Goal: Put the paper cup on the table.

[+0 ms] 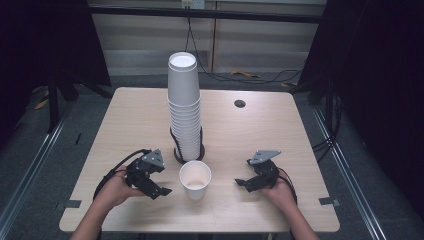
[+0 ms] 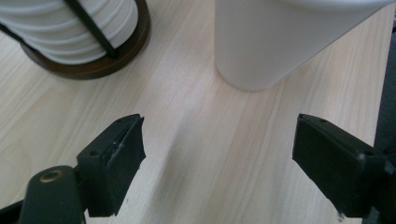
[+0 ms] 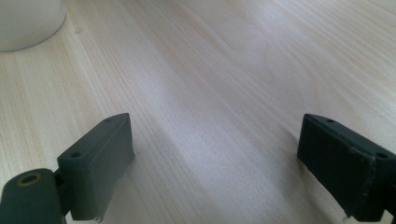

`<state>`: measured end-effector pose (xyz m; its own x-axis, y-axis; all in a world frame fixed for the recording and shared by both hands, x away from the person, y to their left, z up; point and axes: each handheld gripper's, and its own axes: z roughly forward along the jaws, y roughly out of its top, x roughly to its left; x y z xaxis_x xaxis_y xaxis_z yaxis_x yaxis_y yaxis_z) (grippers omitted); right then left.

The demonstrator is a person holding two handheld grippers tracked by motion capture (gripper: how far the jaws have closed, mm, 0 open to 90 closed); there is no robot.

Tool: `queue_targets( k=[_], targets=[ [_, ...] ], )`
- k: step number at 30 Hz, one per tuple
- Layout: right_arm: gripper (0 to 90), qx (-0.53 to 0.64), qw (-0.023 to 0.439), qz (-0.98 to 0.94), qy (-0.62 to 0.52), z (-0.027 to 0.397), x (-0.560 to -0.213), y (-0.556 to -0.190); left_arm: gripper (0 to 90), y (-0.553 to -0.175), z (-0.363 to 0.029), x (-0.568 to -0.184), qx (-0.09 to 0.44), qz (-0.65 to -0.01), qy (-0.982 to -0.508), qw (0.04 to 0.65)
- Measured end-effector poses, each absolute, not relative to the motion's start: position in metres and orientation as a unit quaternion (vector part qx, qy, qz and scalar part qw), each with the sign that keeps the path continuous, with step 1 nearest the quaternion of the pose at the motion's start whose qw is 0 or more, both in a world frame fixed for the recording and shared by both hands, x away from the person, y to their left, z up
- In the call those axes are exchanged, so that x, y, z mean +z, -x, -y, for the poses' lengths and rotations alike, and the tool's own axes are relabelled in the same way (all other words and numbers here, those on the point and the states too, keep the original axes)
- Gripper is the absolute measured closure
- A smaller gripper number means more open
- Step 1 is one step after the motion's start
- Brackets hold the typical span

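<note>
At frame centre of the high view: tall stack of white cups (image 1: 184,107) in a dark round holder (image 1: 178,156), single upright cup (image 1: 195,179) just below it. Lower left: left gripper (image 1: 161,186), jaws spread, empty. Lower right: right gripper (image 1: 243,184), jaws spread, empty, on pale wooden table (image 1: 250,130).

White cup (image 1: 195,180) — pale wood-grain table (image 1: 130,115)

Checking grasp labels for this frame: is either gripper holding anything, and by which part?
Nothing is held. The left gripper and right gripper both stand open over bare table, jaws wide apart. The single cup stands free between them, untouched.
</note>
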<state>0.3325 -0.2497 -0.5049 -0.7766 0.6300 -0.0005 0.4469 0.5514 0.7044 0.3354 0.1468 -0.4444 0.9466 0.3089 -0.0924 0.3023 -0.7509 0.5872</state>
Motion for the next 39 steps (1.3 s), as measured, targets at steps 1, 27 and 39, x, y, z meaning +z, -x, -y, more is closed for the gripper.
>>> queue_targets(
  k=[1, 27, 39],
  targets=[
    [10.1, 0.359, 0.128, -0.872, -0.309, 0.25, -0.505, -0.332, 16.7, -0.335, -0.149, -0.445, 0.007, -0.168, -0.934, 0.315],
    [10.2, 0.359, 0.127, -0.872, -0.306, 0.25, -0.505, -0.332, 17.3, -0.335, -0.196, -0.478, 0.023, -0.241, -0.91, 0.337],
    [10.2, 0.36, 0.125, -0.873, -0.305, 0.25, -0.505, -0.332, 16.8, -0.335, -0.21, -0.497, 0.038, -0.269, -0.901, 0.34]
  ],
)
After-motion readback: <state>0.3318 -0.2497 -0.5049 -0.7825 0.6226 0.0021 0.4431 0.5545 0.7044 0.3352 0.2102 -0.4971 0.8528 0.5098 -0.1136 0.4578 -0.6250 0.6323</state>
